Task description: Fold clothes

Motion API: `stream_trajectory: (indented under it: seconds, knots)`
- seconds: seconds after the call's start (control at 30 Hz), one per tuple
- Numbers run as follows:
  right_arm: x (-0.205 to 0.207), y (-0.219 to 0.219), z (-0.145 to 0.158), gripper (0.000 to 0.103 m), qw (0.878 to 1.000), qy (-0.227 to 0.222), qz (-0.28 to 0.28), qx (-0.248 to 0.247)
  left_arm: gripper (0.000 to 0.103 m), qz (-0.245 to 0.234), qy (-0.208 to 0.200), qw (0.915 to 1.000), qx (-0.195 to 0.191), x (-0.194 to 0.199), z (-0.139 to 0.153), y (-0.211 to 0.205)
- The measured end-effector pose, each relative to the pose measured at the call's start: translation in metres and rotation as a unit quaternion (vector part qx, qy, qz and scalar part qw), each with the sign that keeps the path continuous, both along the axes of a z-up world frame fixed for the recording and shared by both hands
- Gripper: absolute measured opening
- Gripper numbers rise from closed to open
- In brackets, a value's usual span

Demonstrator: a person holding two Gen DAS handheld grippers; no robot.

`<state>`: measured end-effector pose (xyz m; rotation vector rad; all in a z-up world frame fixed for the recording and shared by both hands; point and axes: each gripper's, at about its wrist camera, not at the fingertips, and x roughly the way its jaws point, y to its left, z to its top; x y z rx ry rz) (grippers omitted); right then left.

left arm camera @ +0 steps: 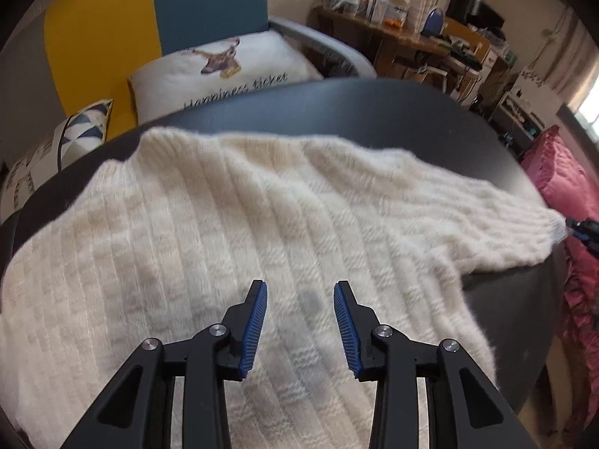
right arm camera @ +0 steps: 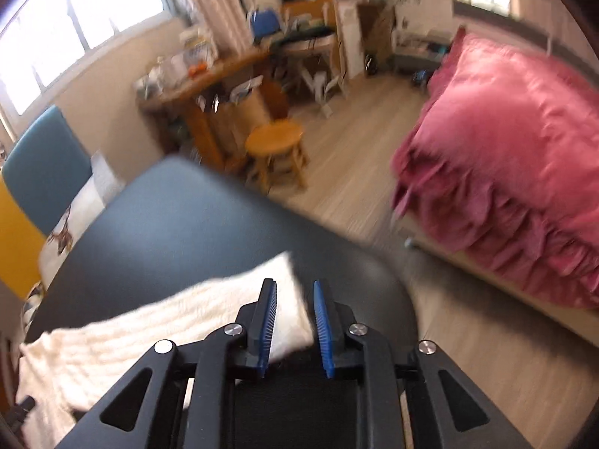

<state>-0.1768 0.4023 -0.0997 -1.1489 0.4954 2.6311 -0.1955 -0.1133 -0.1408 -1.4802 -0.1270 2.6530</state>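
- Looking down the left wrist view first: the cream knit sweater (left arm camera: 239, 232) is spread flat across the dark round table (left arm camera: 374, 101), one sleeve (left arm camera: 486, 217) stretched out toward the table's right edge. The left gripper (left arm camera: 300, 292) hovers over the sweater's body with its jaws apart, nothing between them. The right gripper (left arm camera: 584, 230) just peeks in at the sleeve's cuff.
- Right wrist view is pretty blurry: the right gripper (right arm camera: 295, 292) has its jaws a little apart above the cuff end (right arm camera: 288, 299) of the sleeve, which lies on the table (right arm camera: 187, 217) near its edge. The pads don't look to be pressing on it, so I'd call it let go.
- My guess: the sleeve has been laid out straight. Next comes pinching that cuff and carrying it in over the sweater's body.
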Motion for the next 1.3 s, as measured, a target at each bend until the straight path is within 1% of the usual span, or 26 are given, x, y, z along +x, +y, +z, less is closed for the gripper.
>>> stream_trajectory:
  seconds: [0.07, 0.1, 0.13, 0.2, 0.27, 0.33, 0.43, 0.53, 0.6, 0.7, 0.77, 0.83, 0.93, 1.03, 1.1, 1.17, 1.27, 1.3]
  knots:
    - [-0.002, -0.030, 0.015, 0.024, 0.997, 0.013, 0.076, -0.008, 0.038, -0.013, 0.017, 0.9996, 0.020, -0.015, 0.011, 0.000]
    - [-0.003, -0.046, 0.022, 0.024, 0.993, 0.018, 0.118, -0.012, 0.038, -0.021, 0.019, 0.9991, 0.032, -0.025, 0.013, 0.000]
    - [-0.006, -0.065, 0.025, 0.024, 0.987, 0.017, 0.159, -0.015, 0.038, -0.031, 0.014, 0.9985, 0.043, -0.036, 0.011, 0.001]
    - [-0.016, -0.106, 0.019, 0.024, 0.972, -0.004, 0.233, -0.028, 0.037, -0.049, -0.002, 0.9972, 0.055, -0.054, 0.003, 0.011]
    - [-0.026, -0.139, 0.006, 0.024, 0.959, -0.027, 0.277, -0.046, 0.035, -0.069, -0.013, 0.9962, 0.052, -0.068, -0.004, 0.020]
    - [-0.036, -0.164, -0.009, 0.024, 0.952, -0.047, 0.299, -0.049, 0.032, -0.080, -0.018, 0.9956, 0.044, -0.076, -0.010, 0.030]
    - [-0.047, -0.187, -0.030, 0.024, 0.947, -0.078, 0.307, -0.051, 0.030, -0.092, -0.016, 0.9943, 0.050, -0.086, -0.011, 0.038]
    - [-0.057, -0.195, -0.045, 0.024, 0.948, -0.102, 0.299, -0.046, 0.027, -0.112, -0.011, 0.9915, 0.066, -0.093, -0.008, 0.044]
    - [-0.060, -0.195, -0.054, 0.024, 0.949, -0.114, 0.292, -0.034, 0.027, -0.123, -0.020, 0.9904, 0.061, -0.099, -0.011, 0.053]
    - [-0.060, -0.191, -0.062, 0.023, 0.951, -0.122, 0.282, -0.022, 0.026, -0.128, -0.041, 0.9898, 0.048, -0.110, -0.025, 0.060]
    - [-0.061, -0.188, -0.064, 0.022, 0.952, -0.121, 0.279, -0.016, 0.026, -0.123, -0.049, 0.9902, 0.046, -0.115, -0.033, 0.061]
    - [-0.061, -0.186, -0.064, 0.022, 0.954, -0.120, 0.276, -0.007, 0.026, -0.114, -0.048, 0.9910, 0.053, -0.118, -0.036, 0.060]
    - [-0.059, -0.188, -0.066, 0.022, 0.953, -0.118, 0.276, 0.026, 0.026, -0.094, -0.046, 0.9926, 0.061, -0.123, -0.038, 0.060]
    - [-0.054, -0.192, -0.066, 0.023, 0.951, -0.110, 0.283, 0.063, 0.026, -0.081, -0.040, 0.9942, 0.058, -0.125, -0.039, 0.063]
    - [-0.051, -0.189, -0.062, 0.023, 0.952, -0.099, 0.282, 0.067, 0.027, -0.070, -0.037, 0.9949, 0.062, -0.124, -0.037, 0.061]
    - [-0.045, -0.180, -0.053, 0.026, 0.955, -0.080, 0.276, 0.069, 0.027, -0.053, -0.032, 0.9955, 0.072, -0.117, -0.032, 0.055]
    - [-0.034, -0.148, -0.037, 0.031, 0.967, -0.054, 0.241, 0.066, 0.030, -0.042, -0.015, 0.9956, 0.083, -0.095, -0.019, 0.038]
    - [-0.033, -0.136, -0.036, 0.034, 0.971, -0.053, 0.226, 0.064, 0.030, -0.038, -0.010, 0.9957, 0.085, -0.086, -0.016, 0.030]
